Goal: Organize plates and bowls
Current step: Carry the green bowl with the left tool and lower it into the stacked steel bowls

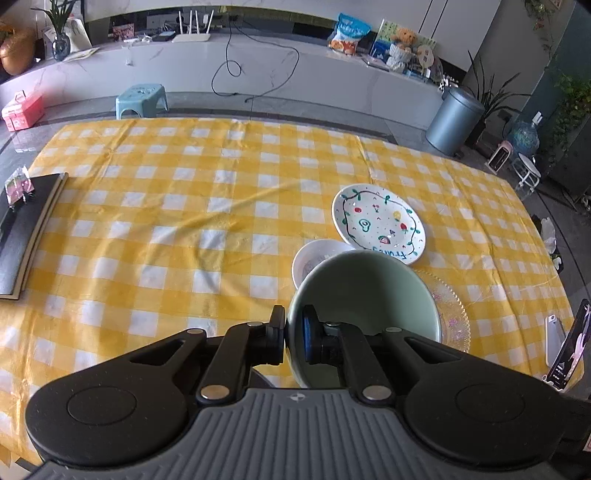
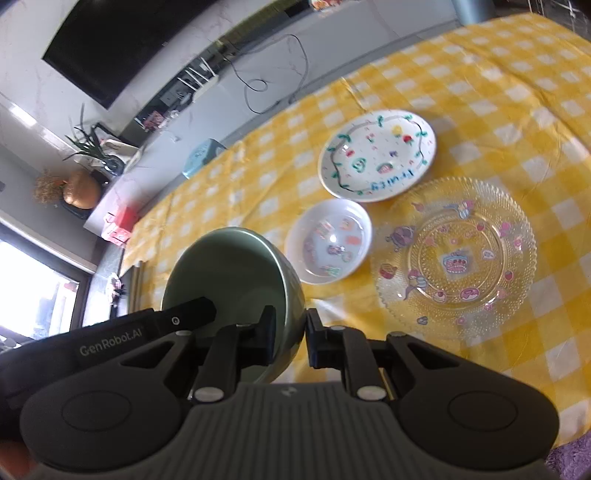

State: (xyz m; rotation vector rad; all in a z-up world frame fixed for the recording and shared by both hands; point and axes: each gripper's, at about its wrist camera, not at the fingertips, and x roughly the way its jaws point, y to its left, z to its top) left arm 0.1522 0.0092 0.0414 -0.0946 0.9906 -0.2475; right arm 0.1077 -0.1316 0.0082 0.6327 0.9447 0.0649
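Gripping opposite sides of the green bowl's (image 2: 236, 269) rim, both grippers, left (image 1: 293, 338) and right (image 2: 290, 338), hold it tilted above the checkered surface (image 1: 184, 221).

Yellow-and-white checked tablecloth (image 1: 192, 206) spread over table, creased near middle. Dark notebook (image 1: 22, 236) at left edge of cloth, small pink packet (image 1: 16, 184) on top. Phone (image 1: 570, 350) propped upright at right edge. Teal plastic stool (image 1: 142, 99) beyond table. Pink box (image 1: 22, 110) far left. White router (image 1: 192, 31) with 4 antennas on long ledge; black cable (image 1: 255, 70) trailing down. Grey cylindrical bin (image 1: 454, 120) at right. Teddy bear (image 1: 404, 40) on ledge.
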